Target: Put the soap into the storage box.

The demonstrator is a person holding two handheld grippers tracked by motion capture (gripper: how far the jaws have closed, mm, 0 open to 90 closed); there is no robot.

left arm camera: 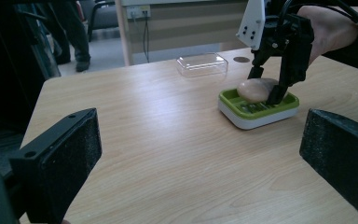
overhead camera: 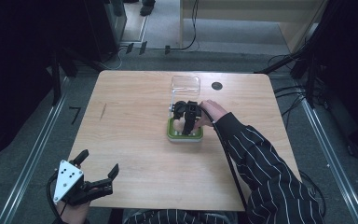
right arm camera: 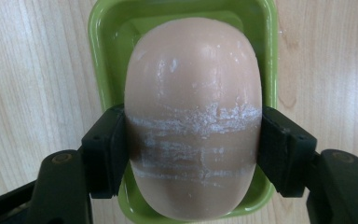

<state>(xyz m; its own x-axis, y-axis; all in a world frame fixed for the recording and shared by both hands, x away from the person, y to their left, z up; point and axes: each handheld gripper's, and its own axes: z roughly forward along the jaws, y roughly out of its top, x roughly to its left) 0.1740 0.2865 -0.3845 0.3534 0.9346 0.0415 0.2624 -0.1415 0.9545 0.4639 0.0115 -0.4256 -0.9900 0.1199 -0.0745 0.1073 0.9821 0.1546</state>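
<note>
A light wooden bench (overhead camera: 135, 140) stands on grey carpet in a dim room, seen from the high view. Near its centre sits a green soap dish (overhead camera: 185, 134), with a clear plastic lid (overhead camera: 185, 84) lying toward the far edge. The right hand-held gripper (overhead camera: 189, 122) reaches down into the dish. The left hand-held gripper (overhead camera: 98, 171) hangs off the near left corner, jaws spread.

In the left gripper view, its two black jaws stand wide apart, touching nothing; beyond them a pinkish soap bar (left arm camera: 257, 89) rests in the dish (left arm camera: 256, 109).

In the right gripper view, the jaws pinch the soap bar (right arm camera: 193, 107) on both sides over the dish (right arm camera: 103, 46).
</note>
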